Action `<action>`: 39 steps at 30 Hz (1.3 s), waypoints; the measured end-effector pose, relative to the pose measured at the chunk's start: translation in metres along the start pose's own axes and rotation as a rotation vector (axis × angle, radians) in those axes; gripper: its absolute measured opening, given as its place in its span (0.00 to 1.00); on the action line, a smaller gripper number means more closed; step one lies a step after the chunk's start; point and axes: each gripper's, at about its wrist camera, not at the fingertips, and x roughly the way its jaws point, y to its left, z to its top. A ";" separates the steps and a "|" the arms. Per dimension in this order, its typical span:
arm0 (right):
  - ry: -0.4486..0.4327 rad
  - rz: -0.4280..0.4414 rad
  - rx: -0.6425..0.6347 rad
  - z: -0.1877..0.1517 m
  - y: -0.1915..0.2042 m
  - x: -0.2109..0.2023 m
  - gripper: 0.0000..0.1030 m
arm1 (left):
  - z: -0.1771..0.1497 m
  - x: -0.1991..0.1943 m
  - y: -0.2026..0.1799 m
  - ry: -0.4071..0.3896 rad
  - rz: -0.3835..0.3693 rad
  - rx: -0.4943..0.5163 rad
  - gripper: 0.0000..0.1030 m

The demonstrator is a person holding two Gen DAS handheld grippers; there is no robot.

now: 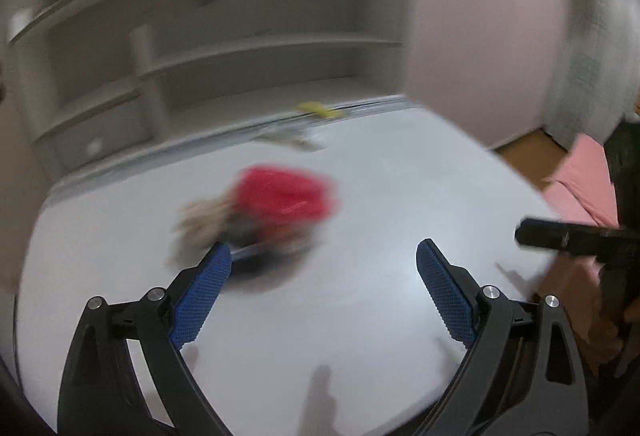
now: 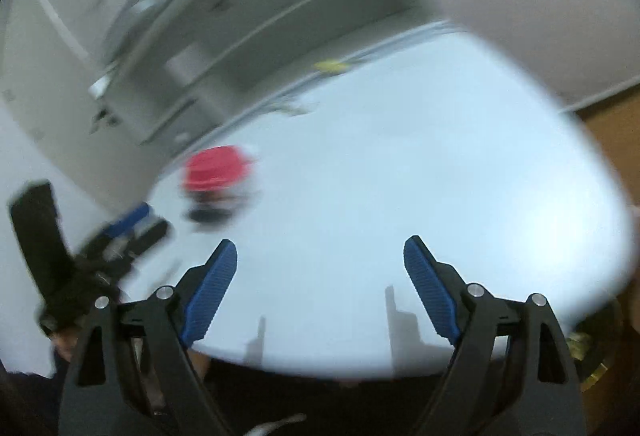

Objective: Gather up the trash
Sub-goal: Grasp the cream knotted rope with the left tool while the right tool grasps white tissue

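Observation:
A blurred red wrapper [image 1: 282,196] with a tan crumpled piece [image 1: 200,222] beside it lies on the white table [image 1: 400,196], just beyond my left gripper's left fingertip. My left gripper [image 1: 322,256] is open and empty above the table. The red wrapper also shows in the right wrist view [image 2: 216,170], far left of my right gripper [image 2: 320,256], which is open and empty over the table [image 2: 440,176]. A yellow scrap [image 1: 320,110] lies at the table's far edge, with a pale scrap [image 1: 292,138] near it. Both views are motion-blurred.
A pale shelf unit [image 1: 240,36] stands behind the table. A pink cushion [image 1: 580,180] and wooden floor [image 1: 528,148] lie to the right. The right gripper's black body [image 1: 576,240] enters the left view at right; the left gripper [image 2: 120,232] shows in the right view.

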 end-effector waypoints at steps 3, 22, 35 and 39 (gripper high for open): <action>0.051 0.041 -0.042 0.024 0.037 0.044 0.84 | -0.021 -0.005 0.041 0.016 0.049 -0.078 0.88; 0.158 0.020 -0.100 0.074 0.096 0.159 0.39 | -0.067 -0.010 0.131 0.102 0.121 -0.210 0.88; 0.117 0.019 -0.081 0.069 0.076 0.117 0.84 | -0.008 0.033 0.111 0.087 0.068 -0.159 0.88; 0.092 -0.014 -0.127 0.063 0.067 0.107 0.82 | 0.003 0.043 0.112 0.081 0.091 -0.147 0.88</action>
